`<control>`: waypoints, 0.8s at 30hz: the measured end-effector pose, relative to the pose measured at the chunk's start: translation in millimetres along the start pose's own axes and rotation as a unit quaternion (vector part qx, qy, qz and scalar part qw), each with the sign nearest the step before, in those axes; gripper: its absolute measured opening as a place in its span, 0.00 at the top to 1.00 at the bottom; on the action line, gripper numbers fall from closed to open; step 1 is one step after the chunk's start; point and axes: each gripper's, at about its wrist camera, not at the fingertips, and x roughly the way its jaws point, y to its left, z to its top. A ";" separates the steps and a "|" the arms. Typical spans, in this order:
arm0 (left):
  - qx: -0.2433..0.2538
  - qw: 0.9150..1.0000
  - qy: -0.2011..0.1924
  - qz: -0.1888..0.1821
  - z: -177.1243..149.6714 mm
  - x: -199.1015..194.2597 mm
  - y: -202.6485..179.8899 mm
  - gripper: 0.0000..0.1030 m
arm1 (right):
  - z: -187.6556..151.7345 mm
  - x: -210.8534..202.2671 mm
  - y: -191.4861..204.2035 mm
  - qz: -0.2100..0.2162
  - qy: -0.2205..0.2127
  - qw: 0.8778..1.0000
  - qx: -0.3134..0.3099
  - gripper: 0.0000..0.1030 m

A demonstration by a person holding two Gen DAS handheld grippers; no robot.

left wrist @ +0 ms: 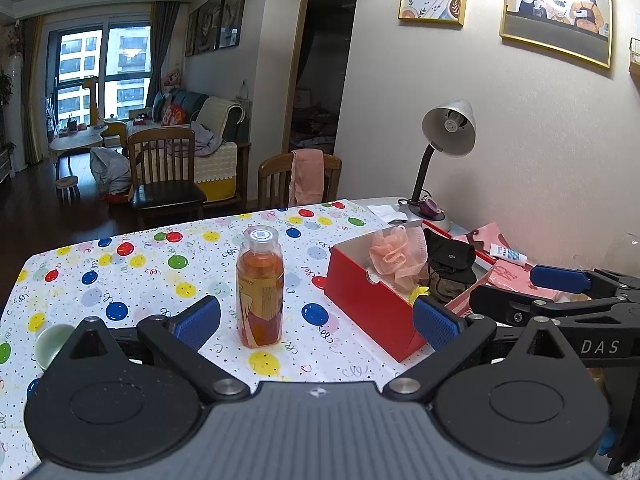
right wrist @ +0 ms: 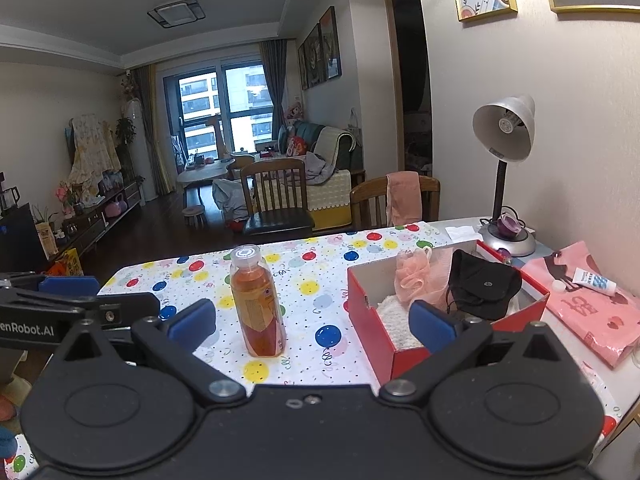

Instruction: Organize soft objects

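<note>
A red box stands on the balloon-print tablecloth to the right. Inside lie a pink mesh bath puff, a black pouch, a white fluffy cloth and something yellow. My left gripper is open and empty, low over the table, with an orange drink bottle between its fingers' line. My right gripper is open and empty, its right finger in front of the box. The right gripper also shows in the left wrist view.
A desk lamp stands at the wall behind the box. A pink bag with a small white tube lies to the right. A pale green bowl sits at the left. Wooden chairs stand beyond the table's far edge.
</note>
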 end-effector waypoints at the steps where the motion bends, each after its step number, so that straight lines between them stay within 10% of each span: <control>1: 0.001 1.000 -0.001 0.000 -0.5 -0.4 0.4 0.00 | -0.4 0.0 1.1 -0.001 0.000 1.000 0.000 0.00; 24: -0.016 1.000 0.007 -0.006 -2.7 0.2 8.8 0.00 | -4.3 -0.9 8.8 -0.004 0.002 1.000 0.000 0.00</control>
